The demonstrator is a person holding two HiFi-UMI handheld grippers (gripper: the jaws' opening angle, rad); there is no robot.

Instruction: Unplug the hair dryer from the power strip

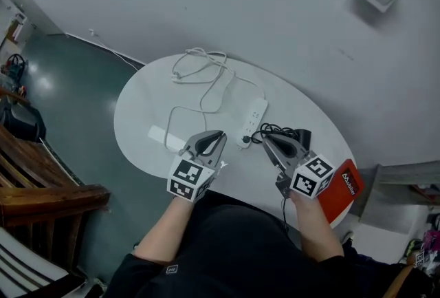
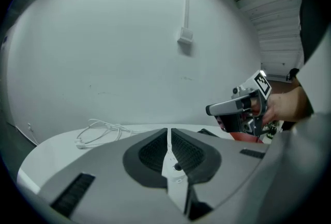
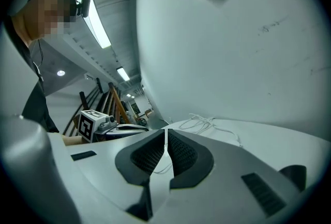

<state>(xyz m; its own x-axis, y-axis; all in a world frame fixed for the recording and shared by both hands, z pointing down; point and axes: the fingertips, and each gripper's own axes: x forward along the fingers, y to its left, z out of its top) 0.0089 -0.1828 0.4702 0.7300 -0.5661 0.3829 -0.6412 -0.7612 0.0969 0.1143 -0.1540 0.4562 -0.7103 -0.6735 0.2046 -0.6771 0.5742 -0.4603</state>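
Note:
A white power strip (image 1: 251, 120) lies near the middle of the round white table (image 1: 137, 118). A black plug (image 1: 245, 140) sits at the strip's near end. Its black cord (image 1: 273, 130) bunches up to the right, beside the dark hair dryer (image 1: 303, 134), which is mostly hidden behind my right gripper. My left gripper (image 1: 219, 133) (image 2: 168, 132) hovers just left of the strip's near end, jaws shut and empty. My right gripper (image 1: 265, 140) (image 3: 165, 136) hangs just right of the plug, above the cord, also shut with nothing between its pads.
The strip's white cable (image 1: 201, 67) (image 2: 99, 130) (image 3: 208, 123) loops across the far side of the table. A red box (image 1: 343, 190) sits at the table's right edge under my right hand. Wooden furniture (image 1: 41, 186) stands to the left on the green floor. A plain wall is behind the table.

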